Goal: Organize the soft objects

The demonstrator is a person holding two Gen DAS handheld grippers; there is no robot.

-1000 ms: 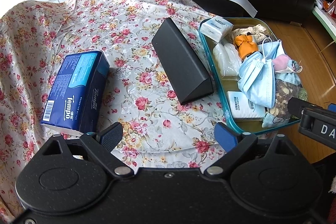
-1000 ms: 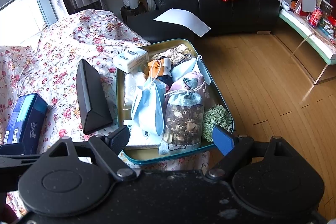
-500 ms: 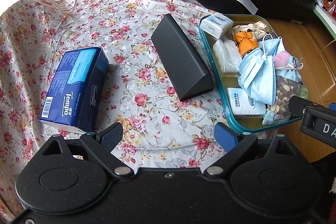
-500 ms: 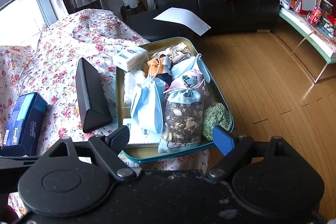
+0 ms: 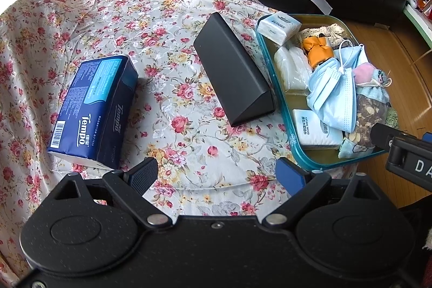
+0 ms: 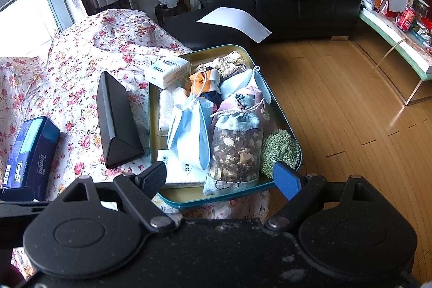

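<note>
Masks (image 6: 190,131) fill tray (image 6: 280,112) — green scrubber (image 6: 280,149) clear only rightward; both grippers (image 5: 217,174) (image 6: 220,180) gape, empty.

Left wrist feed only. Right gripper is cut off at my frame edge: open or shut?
Observer: Open. The right gripper hovers at the near rim of the tray, fingers spread, nothing between them.
Operator: Anything behind the potpourri sachet? It's blocked for me.
Observer: Yes. A green knitted pad lies in the tray's near right corner, touching the sachet.
</note>
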